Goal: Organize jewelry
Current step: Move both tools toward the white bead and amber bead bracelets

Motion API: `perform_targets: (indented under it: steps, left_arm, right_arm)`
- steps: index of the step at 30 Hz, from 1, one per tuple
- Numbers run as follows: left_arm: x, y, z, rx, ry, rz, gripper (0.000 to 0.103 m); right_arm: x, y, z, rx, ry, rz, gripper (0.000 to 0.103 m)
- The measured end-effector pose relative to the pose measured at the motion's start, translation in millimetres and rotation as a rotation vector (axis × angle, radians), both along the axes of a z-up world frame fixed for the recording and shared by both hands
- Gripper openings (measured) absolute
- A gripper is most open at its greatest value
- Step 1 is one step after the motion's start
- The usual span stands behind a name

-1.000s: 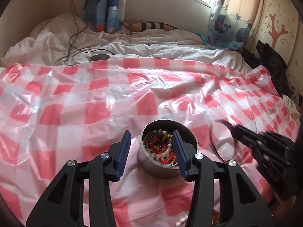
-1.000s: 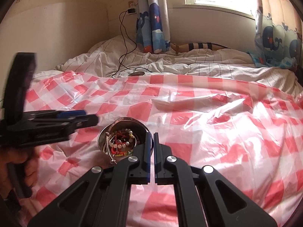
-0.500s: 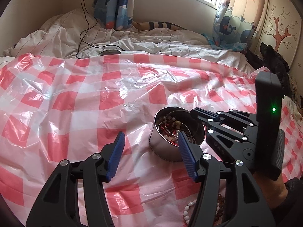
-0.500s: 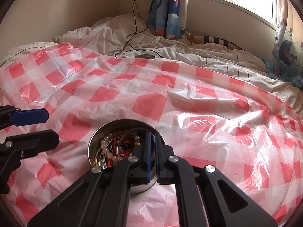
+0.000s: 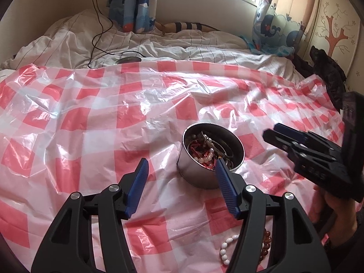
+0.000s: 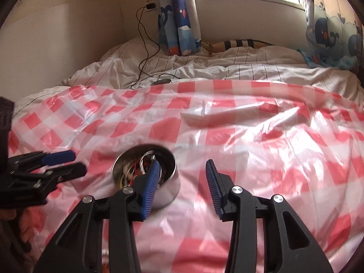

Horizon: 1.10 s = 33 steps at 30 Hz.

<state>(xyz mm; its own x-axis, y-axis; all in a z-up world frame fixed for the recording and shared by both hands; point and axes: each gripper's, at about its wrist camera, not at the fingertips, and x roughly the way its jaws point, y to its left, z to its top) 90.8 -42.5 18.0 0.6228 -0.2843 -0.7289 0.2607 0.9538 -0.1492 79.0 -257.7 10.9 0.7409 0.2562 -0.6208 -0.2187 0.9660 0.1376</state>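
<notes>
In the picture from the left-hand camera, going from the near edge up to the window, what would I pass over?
white bead bracelet → metal tin full of jewelry → red-and-white checked plastic sheet → rumpled white bedding → whale-print curtains under the window.

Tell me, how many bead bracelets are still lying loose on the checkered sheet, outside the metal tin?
2: a white bead bracelet and an amber bead bracelet, side by side near the left gripper's right finger. That finger may hide more.
</notes>
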Motion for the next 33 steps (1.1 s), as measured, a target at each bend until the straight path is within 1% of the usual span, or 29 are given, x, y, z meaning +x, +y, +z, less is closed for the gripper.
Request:
perform_targets:
  steps: [2,5,7,9,12,16,17,19,20,22,24,26,28,31,32,33]
  left_arm:
    - [-4,-4,-2,0.007,0.009,-0.016,0.058]
    - [-17,-7,-8,0.008,0.024,-0.038,0.058]
    - [-31,-7,-17,0.018,0.051,-0.056,0.059]
    - [-45,-8,-27,0.024,0.083,-0.081,0.059]
    - [-65,-11,-34,0.074,0.081,-0.093,0.059]
    - [-67,-10,-31,0.082,0.07,-0.098,0.059]
    - [-66,-10,-31,0.086,0.072,-0.102,0.059]
    - [-67,-14,-36,0.128,0.086,-0.124,0.059]
    - [-68,-19,-38,0.166,0.087,-0.139,0.059]
    - [-71,-28,-41,0.208,0.086,-0.174,0.059]
    - [-75,-36,-44,0.253,0.079,-0.207,0.059]
    - [-78,-44,-50,0.313,0.08,-0.226,0.059]
    - [-80,-49,-55,0.368,0.082,-0.236,0.059]
    - [-84,-58,-61,0.393,0.094,-0.28,0.059]
    - [-85,-61,-63,0.425,0.08,-0.286,0.059]
    - [-85,-63,-64,0.476,0.049,-0.277,0.062]
  right_arm:
    - [-21,-3,-1,0.023,0.03,0.023,0.042]
    - [-52,-1,-5,0.005,0.063,0.059,0.042]
    - [-68,-5,-10,0.005,0.088,0.058,0.044]
    - [-78,-9,-13,0.0,0.12,0.062,0.044]
    - [-89,-4,-17,-0.026,0.134,0.113,0.044]
    - [-94,23,-33,-0.106,0.176,0.222,0.044]
    - [-95,28,-37,-0.13,0.179,0.235,0.044]
    - [-97,40,-47,-0.225,0.173,0.232,0.044]
    - [-98,44,-51,-0.264,0.17,0.226,0.044]
    - [-97,48,-57,-0.325,0.16,0.21,0.044]
    - [-98,51,-60,-0.359,0.154,0.201,0.048]
    - [-97,49,-62,-0.383,0.144,0.182,0.055]
    - [-96,48,-62,-0.411,0.13,0.168,0.057]
    - [-94,43,-60,-0.466,0.103,0.116,0.057]
    - [-92,40,-59,-0.486,0.096,0.091,0.058]
    - [-90,36,-58,-0.503,0.089,0.061,0.058]
